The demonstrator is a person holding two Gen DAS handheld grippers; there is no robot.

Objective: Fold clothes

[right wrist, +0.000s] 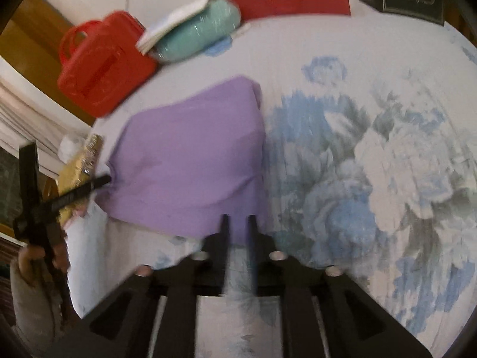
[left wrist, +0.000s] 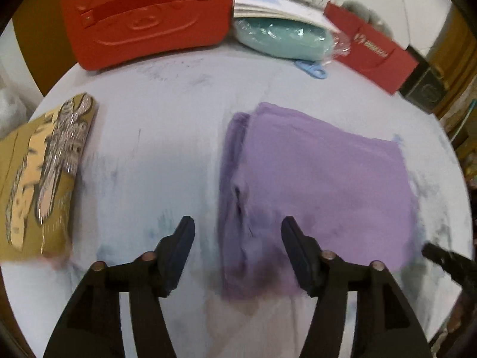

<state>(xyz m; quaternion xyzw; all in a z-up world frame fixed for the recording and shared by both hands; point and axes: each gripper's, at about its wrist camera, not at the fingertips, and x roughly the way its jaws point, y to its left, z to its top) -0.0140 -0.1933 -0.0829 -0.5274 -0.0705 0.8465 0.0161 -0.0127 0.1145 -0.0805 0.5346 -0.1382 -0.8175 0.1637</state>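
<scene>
- Looking through the left wrist camera, I see my left gripper [left wrist: 238,226] at the bottom of the frame with its jaws spread wide, holding nothing.
- Between and beyond those jaws lies the purple garment [left wrist: 322,185], folded into a rough rectangle, flat on the sheet [left wrist: 155,137]. Its stacked folded edge runs down the centre of the frame.
- At lower right of that view a dark tip of my right gripper [left wrist: 447,261] pokes in, just beside the cloth's right edge.
- At left lies a gold patterned package [left wrist: 44,179], well apart from the cloth. Across the top sit a red case [left wrist: 143,21], a teal bundle in clear wrap [left wrist: 283,40] with papers on it, and a red bag [left wrist: 372,50].
- In the right wrist view, my right gripper [right wrist: 237,223] sits at bottom centre, jaws drawn close with a narrow gap. Their tips overlap the near edge of the purple garment [right wrist: 190,161]; I cannot tell whether they pinch it, as the frame is blurred.
- The bed's blue flower print [right wrist: 342,203] fills the right of that view.
- At the left edge, my left gripper [right wrist: 64,198] shows from the side, one finger reaching to the cloth's left corner, a hand [right wrist: 32,256] gripping it below.
</scene>
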